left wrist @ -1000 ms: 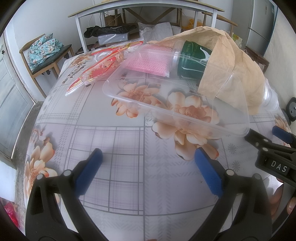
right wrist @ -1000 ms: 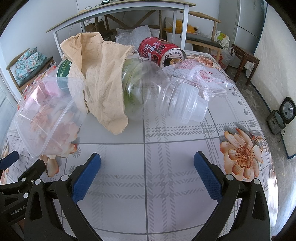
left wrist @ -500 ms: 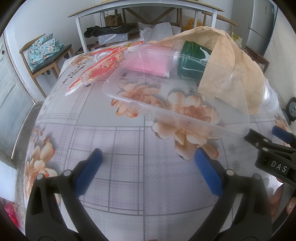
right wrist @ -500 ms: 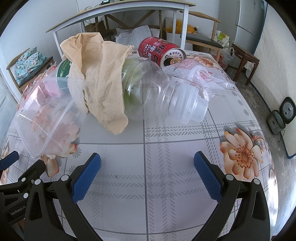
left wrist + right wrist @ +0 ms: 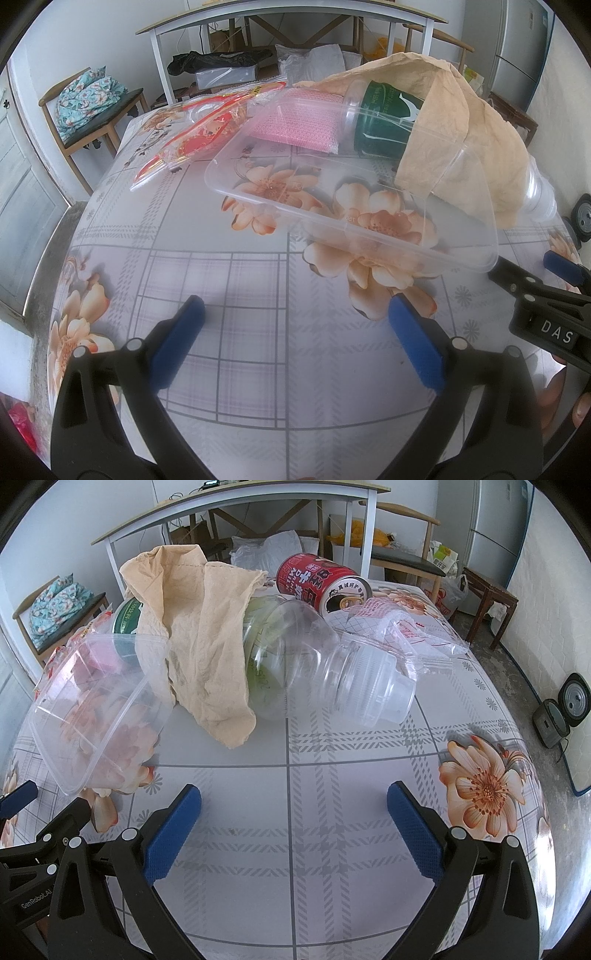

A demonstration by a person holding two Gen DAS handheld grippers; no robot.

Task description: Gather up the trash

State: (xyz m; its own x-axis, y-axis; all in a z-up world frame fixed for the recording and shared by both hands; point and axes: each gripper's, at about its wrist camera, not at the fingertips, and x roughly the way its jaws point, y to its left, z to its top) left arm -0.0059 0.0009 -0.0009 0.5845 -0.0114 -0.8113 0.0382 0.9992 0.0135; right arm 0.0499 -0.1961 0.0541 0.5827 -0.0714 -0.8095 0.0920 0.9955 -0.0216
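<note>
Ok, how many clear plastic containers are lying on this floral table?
2: a clear rectangular plastic tub tilted at the left, and a clear round plastic jar on its side under the beige crumpled cloth. The cloth may hide more.

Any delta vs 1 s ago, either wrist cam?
Nothing visibly changed. Both the left gripper and right gripper stay open over the tablecloth, holding nothing. The clear tub, beige cloth, clear jar and red can lie where they were.
</note>
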